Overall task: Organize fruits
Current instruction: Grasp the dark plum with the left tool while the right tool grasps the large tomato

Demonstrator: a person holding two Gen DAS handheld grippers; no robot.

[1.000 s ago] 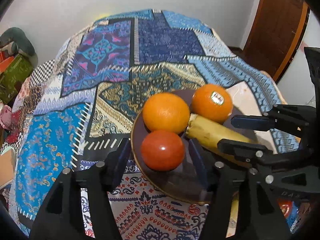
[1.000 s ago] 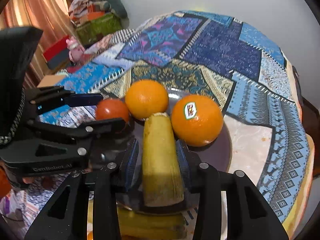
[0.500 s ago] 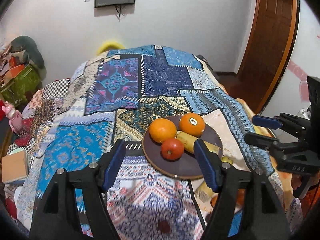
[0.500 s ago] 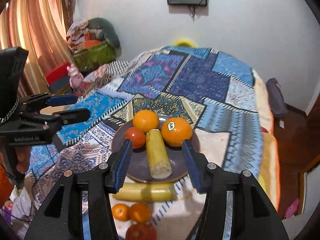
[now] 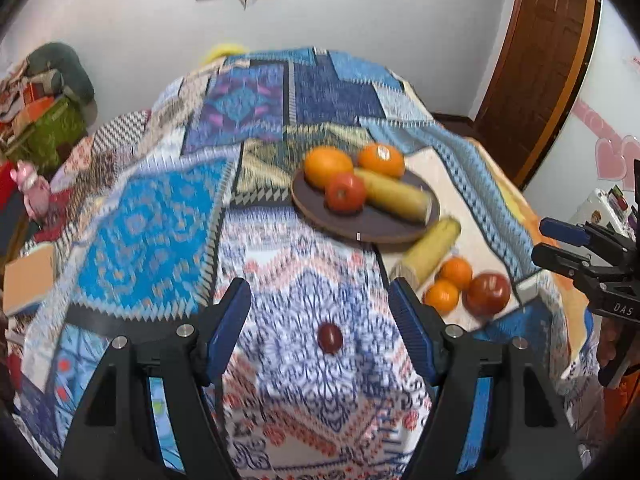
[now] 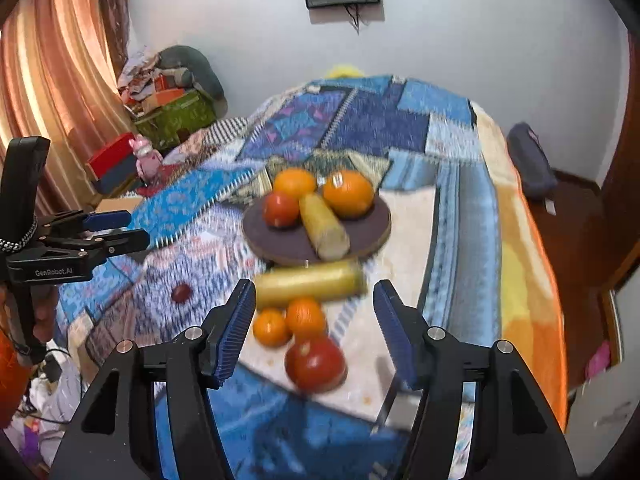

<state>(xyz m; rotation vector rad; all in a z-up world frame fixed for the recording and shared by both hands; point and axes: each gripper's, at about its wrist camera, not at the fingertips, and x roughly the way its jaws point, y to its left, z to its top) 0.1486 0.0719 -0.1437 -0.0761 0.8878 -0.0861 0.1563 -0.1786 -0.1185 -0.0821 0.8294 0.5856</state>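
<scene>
Hovering above bed: left gripper (image 5: 320, 308) fingers wide, empty | right gripper (image 6: 316, 312) just opening, empty | plate (image 6: 368, 236) holds fruit

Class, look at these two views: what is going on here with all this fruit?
A person holding a claw in each hand is sorting fruit on a patterned bedspread. The brown plate already carries two oranges, a tomato and a banana. Another banana, two small oranges, a big tomato and a small dark fruit lie loose. The left claw and right claw are empty, jaws just opening.
</scene>
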